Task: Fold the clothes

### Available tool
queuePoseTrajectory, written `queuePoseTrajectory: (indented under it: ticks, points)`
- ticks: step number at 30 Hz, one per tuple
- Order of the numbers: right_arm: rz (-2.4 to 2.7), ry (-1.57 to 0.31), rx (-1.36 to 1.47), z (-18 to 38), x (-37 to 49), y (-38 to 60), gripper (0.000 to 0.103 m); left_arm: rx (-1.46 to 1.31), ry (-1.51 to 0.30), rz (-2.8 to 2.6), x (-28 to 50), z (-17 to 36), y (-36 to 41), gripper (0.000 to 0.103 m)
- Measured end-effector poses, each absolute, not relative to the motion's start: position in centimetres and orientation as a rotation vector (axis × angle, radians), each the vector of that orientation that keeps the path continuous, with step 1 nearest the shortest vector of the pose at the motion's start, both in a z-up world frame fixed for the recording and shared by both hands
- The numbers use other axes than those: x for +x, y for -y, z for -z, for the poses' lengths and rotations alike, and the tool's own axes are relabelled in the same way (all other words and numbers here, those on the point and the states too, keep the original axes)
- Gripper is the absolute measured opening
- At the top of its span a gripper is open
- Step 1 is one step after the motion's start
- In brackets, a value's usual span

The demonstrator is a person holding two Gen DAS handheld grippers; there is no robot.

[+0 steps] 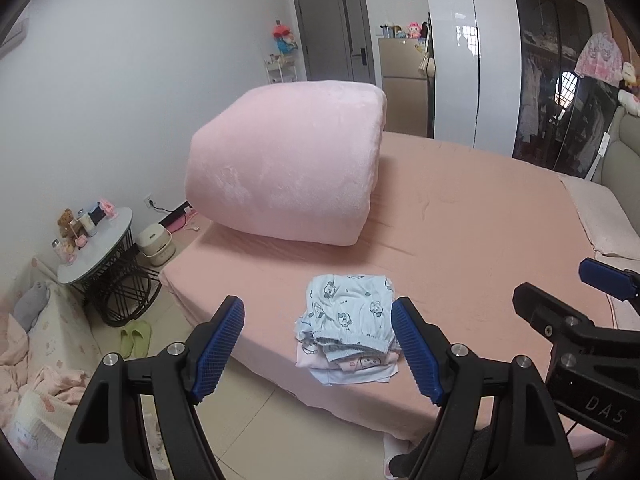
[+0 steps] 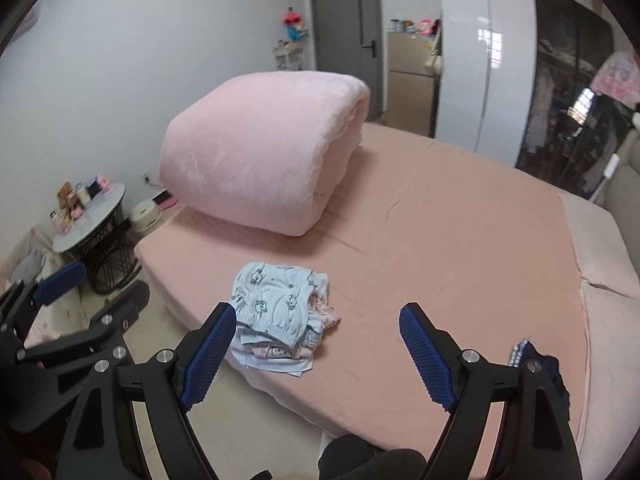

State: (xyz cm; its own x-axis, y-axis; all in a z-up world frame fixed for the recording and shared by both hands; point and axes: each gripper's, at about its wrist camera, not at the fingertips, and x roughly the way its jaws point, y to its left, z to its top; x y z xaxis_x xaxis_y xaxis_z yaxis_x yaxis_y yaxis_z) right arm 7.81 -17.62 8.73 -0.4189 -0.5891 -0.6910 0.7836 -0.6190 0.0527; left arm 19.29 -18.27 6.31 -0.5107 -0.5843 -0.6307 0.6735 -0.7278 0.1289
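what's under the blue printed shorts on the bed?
Under the blue printed shorts lies a folded stack: pink and white garment edges stick out at the near side, one with a cartoon print. How many pieces there are is hidden. All rests on the pink bedsheet.

Folded clothes (image 1: 347, 326) on bed (image 1: 460, 216), before quilt (image 1: 288, 164)

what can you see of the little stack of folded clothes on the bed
The stack of folded clothes sits near the front edge of the pink bed sheet, touching nothing else. On top lie pale blue trousers with a cartoon animal print and gathered elastic hems; beneath show pink and white printed layers, edges slightly uneven. It looks like soft cotton. Neither gripper touches it.
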Motion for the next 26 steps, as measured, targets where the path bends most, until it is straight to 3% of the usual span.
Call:
queuePoseTrajectory:
  ticks: [26]
  points:
    - [2.186, -0.390, 0.867, -9.3, 12.3, 14.3, 0.084, 0.807, -0.240, 2.129, 22.1, -5.6, 17.4, 0.077]
